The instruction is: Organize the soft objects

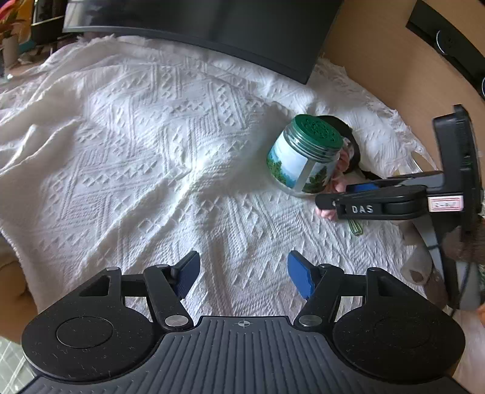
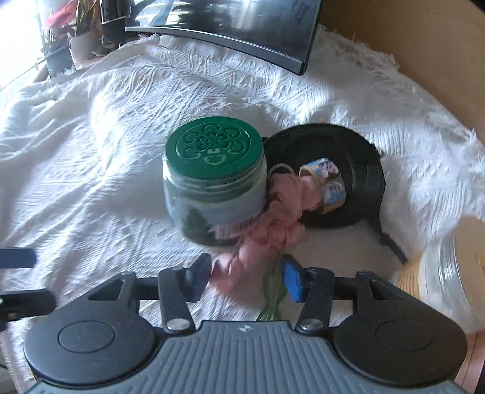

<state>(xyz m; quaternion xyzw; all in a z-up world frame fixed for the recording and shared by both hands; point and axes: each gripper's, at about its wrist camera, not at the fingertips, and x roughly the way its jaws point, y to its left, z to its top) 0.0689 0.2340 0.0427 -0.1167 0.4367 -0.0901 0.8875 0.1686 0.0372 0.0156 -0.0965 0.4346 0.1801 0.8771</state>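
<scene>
The right hand-held gripper [image 2: 246,280], open around the pink flowers [image 2: 272,230], risks toppling the adjacent jar [image 2: 213,178]; left hand-held gripper [image 1: 244,274] open, empty.

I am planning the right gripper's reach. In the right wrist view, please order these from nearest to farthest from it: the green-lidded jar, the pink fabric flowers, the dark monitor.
1. Pink fabric flowers: just ahead of the right gripper.
2. Green-lidded jar: behind the flowers, slightly left.
3. Dark monitor: at the blanket's far edge.
</scene>
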